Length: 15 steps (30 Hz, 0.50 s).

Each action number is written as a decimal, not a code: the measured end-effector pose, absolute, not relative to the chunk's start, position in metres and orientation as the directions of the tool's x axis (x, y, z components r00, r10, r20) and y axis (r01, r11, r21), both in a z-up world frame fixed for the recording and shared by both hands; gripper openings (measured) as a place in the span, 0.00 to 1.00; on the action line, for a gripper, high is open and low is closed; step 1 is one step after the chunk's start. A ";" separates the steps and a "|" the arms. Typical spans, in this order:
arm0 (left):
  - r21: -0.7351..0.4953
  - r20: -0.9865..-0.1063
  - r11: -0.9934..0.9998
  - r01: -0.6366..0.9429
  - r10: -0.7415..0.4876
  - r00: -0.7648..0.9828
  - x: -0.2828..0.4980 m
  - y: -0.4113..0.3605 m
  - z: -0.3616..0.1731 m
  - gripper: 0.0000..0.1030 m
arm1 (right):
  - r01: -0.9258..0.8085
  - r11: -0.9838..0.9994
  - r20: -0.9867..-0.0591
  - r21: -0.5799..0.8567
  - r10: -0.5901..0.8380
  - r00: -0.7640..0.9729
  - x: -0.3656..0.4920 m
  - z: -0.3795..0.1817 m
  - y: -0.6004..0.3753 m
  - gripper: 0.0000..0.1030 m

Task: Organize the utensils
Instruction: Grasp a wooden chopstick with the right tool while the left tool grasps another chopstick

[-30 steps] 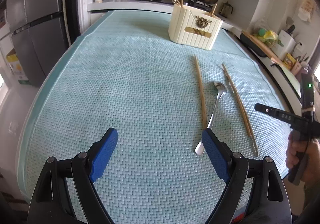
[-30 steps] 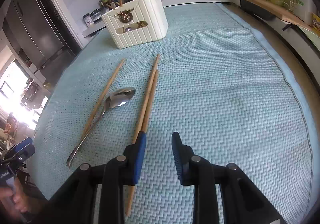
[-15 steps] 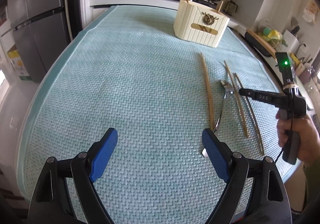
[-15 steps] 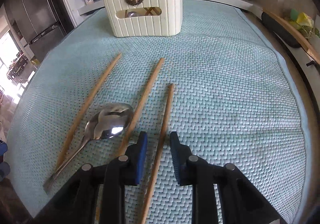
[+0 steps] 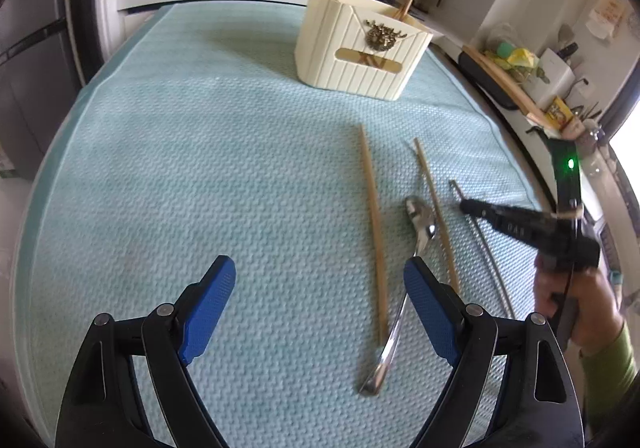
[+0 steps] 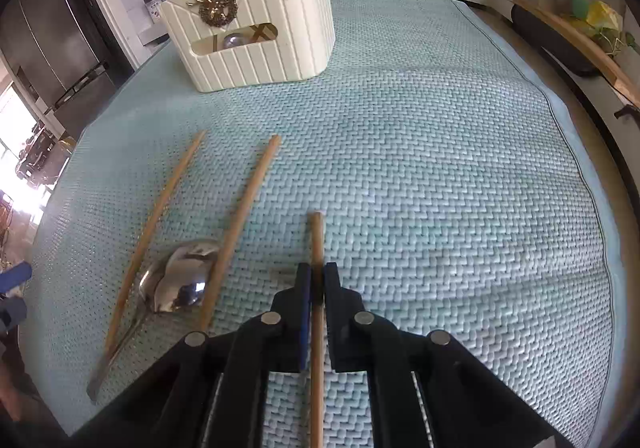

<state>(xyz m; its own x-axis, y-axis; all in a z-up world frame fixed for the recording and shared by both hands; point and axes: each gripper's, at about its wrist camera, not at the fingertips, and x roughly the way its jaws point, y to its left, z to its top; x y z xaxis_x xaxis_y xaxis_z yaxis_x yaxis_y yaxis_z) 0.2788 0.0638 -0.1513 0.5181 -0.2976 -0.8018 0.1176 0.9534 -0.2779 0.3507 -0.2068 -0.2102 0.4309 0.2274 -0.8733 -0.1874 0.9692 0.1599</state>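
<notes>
The right gripper [image 6: 317, 282] is clamping a slim, pale wooden chopstick [image 6: 316, 244] lying on the teal mat [image 6: 440, 188], beside two more chopsticks and a shiny spoon [image 6: 180, 282]. The left gripper [image 5: 320, 288] is hovering wide, holding nothing.

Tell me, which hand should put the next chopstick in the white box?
The right. Its tool is already shut on a chopstick, so it probably only has to carry it to the white utensil holder. The left tool is open and empty above the teal mat.
</notes>
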 end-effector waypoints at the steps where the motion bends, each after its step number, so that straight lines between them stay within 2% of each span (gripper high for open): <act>1: -0.288 -0.803 0.948 0.132 -0.315 0.505 0.293 0.059 -0.151 0.85 | -0.184 0.969 -0.869 0.165 0.231 0.437 0.347 -0.210 -0.210 0.06; 6: -0.209 -0.842 0.959 0.190 -0.276 0.463 0.363 0.020 -0.159 0.83 | -0.160 0.967 -0.858 0.198 0.250 0.448 0.341 -0.211 -0.221 0.06; 11: -0.166 -0.876 0.966 0.196 -0.235 0.420 0.412 -0.011 -0.177 0.76 | -0.154 0.967 -0.852 0.202 0.251 0.460 0.334 -0.211 -0.225 0.06; 14: -0.122 -0.901 0.974 0.189 -0.189 0.392 0.432 -0.023 -0.189 0.64 | -0.151 0.966 -0.851 0.208 0.255 0.459 0.332 -0.212 -0.224 0.06; 15: -0.106 -0.909 0.976 0.191 -0.173 0.380 0.437 -0.026 -0.193 0.56 | -0.150 0.965 -0.851 0.214 0.259 0.456 0.331 -0.212 -0.227 0.06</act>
<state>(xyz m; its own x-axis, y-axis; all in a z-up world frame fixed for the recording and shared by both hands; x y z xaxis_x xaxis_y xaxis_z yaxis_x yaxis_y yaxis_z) 0.4372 -0.0258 -0.1931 0.3796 -0.1731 -0.9088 0.1914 0.9758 -0.1059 0.3308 -0.2271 -0.2119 0.4565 0.2593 -0.8511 -0.1499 0.9653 0.2137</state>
